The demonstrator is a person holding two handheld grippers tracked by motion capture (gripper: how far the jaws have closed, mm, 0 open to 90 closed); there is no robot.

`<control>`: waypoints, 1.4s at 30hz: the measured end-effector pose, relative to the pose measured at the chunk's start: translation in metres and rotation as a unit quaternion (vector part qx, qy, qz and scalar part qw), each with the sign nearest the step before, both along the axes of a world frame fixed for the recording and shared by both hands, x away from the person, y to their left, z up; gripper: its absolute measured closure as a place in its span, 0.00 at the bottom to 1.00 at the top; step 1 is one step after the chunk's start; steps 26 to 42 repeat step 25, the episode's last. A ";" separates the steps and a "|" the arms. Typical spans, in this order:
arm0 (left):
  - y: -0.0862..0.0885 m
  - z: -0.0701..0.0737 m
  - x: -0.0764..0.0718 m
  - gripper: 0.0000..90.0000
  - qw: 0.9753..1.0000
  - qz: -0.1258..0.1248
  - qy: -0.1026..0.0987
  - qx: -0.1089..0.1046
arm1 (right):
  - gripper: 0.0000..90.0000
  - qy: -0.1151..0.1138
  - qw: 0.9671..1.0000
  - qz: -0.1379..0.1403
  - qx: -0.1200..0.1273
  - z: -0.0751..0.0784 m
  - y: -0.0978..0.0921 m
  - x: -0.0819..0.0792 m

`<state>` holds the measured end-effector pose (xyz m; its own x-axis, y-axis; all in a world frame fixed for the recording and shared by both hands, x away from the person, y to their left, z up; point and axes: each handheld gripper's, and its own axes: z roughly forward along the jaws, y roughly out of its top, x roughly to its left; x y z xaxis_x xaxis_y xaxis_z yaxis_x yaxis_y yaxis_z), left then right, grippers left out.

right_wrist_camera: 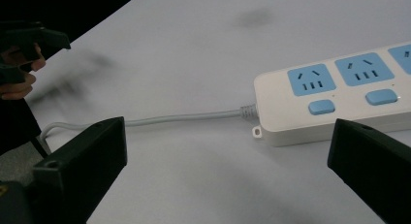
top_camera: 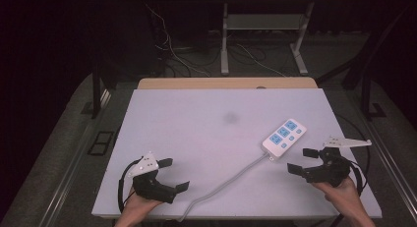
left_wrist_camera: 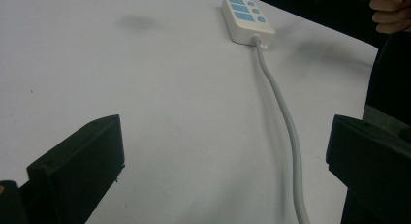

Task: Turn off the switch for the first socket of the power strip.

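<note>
Looking down on the white table [top_camera: 196, 114], I see a white power strip [top_camera: 284, 137] with blue sockets lying at the right-middle, its grey cord [top_camera: 221, 185] trailing to the near edge. My left gripper [top_camera: 174, 174] and right gripper [top_camera: 301, 160] sit near that edge, jaws spread wide and holding nothing, the right just beside the strip.

White table [top_camera: 196, 119]: far and left areas lay bare, open to my passage. Obstacles: power strip [top_camera: 284, 137] at right, near my right gripper [top_camera: 303, 160]; its grey cord [top_camera: 223, 184] crossed front edge between my grippers.
</note>
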<state>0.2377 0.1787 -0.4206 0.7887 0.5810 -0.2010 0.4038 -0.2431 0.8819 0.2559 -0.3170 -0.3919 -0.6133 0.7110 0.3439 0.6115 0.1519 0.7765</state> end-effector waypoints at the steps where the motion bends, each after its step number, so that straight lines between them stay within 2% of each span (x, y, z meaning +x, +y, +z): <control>1: 0.000 0.000 0.000 0.00 1.000 0.000 0.000 0.000 | 0.00 0.001 1.000 0.002 0.001 -0.002 0.001 -0.001; 11: 0.000 0.000 0.000 0.00 1.000 0.002 0.000 0.001 | 0.00 0.005 1.000 0.016 0.006 -0.020 0.005 -0.015; 22: 0.000 0.000 0.000 0.00 1.000 0.001 0.000 0.002 | 0.00 -0.005 0.999 0.038 0.008 -0.031 0.007 -0.024; 42: 0.000 -0.001 0.000 0.00 1.000 0.002 0.001 0.003 | 0.00 -0.006 0.999 0.041 0.005 -0.031 0.007 -0.025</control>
